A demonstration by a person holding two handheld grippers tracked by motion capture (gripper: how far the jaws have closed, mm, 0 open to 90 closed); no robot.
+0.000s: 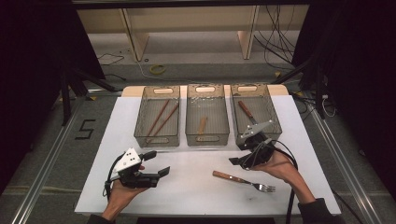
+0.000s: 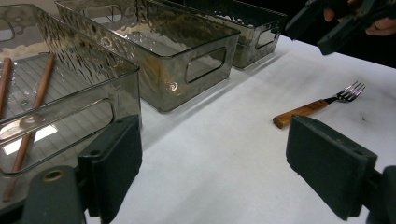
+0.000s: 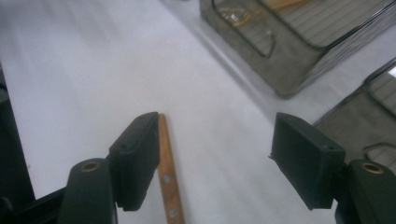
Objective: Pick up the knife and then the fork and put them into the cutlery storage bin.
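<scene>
Left gripper [image 1: 158, 164] jaws wide and empty near table [image 1: 196, 186] front edge, fork [image 1: 243, 181] at 3 o'clock from it, right gripper [image 1: 236, 160] jaws wide, empty, above wooden handle.

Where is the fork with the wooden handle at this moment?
In the high view, the wooden-handled metal fork lies on the white table, front right, just below the right hand-held gripper.
</scene>
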